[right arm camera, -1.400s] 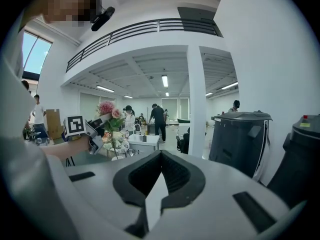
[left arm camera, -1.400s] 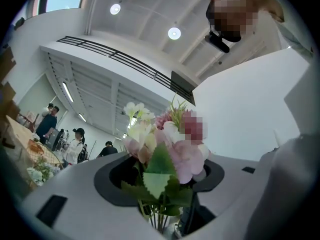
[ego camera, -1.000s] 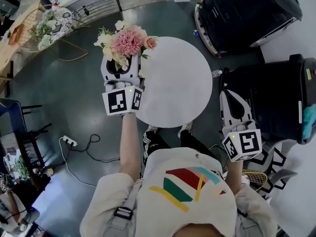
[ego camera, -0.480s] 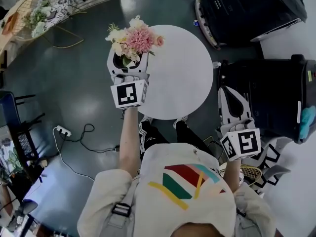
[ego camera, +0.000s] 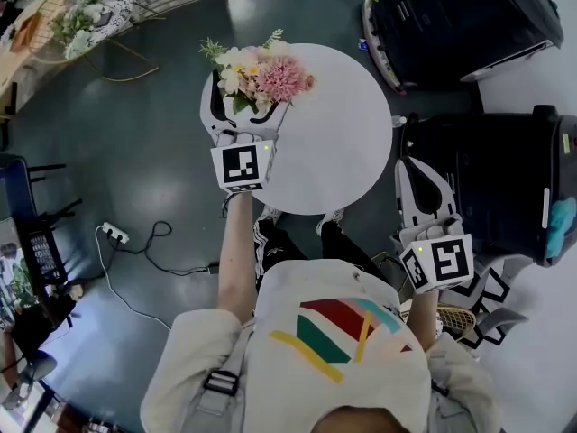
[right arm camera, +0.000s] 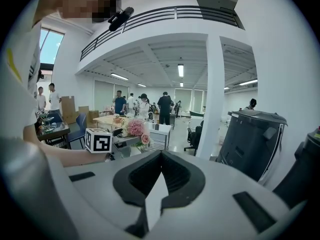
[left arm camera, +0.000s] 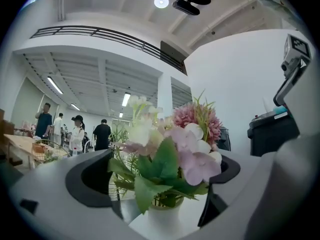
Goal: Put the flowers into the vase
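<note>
Left gripper [ego camera: 248, 106] jaws have just been opened wide. The vase [left arm camera: 162, 216], flowers [ego camera: 266, 72] already in it, is left unclamped between them on the table [ego camera: 343, 142] (lowered there moments before). Placement is judged complete. Right gripper [right arm camera: 159, 156] is kept closed, empty.

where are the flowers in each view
Head view: flowers upper middle, at the table's left edge.
Left gripper view: flowers centre, in the vase, between the left gripper's jaws, which have just been opening.
Right gripper view: small, left of centre.
Shared landmark: the cube beside them, in the head and right gripper views.
</note>
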{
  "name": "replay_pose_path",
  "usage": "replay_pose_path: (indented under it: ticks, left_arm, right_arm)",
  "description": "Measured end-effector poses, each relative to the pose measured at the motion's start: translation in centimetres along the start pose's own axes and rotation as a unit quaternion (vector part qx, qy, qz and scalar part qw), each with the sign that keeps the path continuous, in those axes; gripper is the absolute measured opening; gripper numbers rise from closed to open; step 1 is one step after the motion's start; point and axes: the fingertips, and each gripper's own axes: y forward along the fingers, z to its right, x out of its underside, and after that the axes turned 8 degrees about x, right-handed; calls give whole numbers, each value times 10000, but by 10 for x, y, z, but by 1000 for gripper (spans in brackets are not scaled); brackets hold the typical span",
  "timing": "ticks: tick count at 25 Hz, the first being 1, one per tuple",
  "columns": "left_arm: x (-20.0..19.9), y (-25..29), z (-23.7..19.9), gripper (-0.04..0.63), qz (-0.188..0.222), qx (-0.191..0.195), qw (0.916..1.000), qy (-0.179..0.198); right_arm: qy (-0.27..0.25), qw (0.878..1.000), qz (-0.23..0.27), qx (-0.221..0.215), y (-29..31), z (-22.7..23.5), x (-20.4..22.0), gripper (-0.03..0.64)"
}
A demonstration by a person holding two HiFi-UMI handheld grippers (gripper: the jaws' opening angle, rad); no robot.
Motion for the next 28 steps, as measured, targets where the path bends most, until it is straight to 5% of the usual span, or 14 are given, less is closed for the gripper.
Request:
replay_pose_path:
  ticks: [20, 28]
  left_arm:
    - [39, -36, 10, 558, -651, -100, 9977, -131]
    - [24, -59, 11, 558, -698, -202, 9974, 21]
  right_arm:
    - [-66, 9997, 99, -191, -28, -17, 6, 9]
    - [-55, 9993, 195, -300, -29, -23, 0, 9]
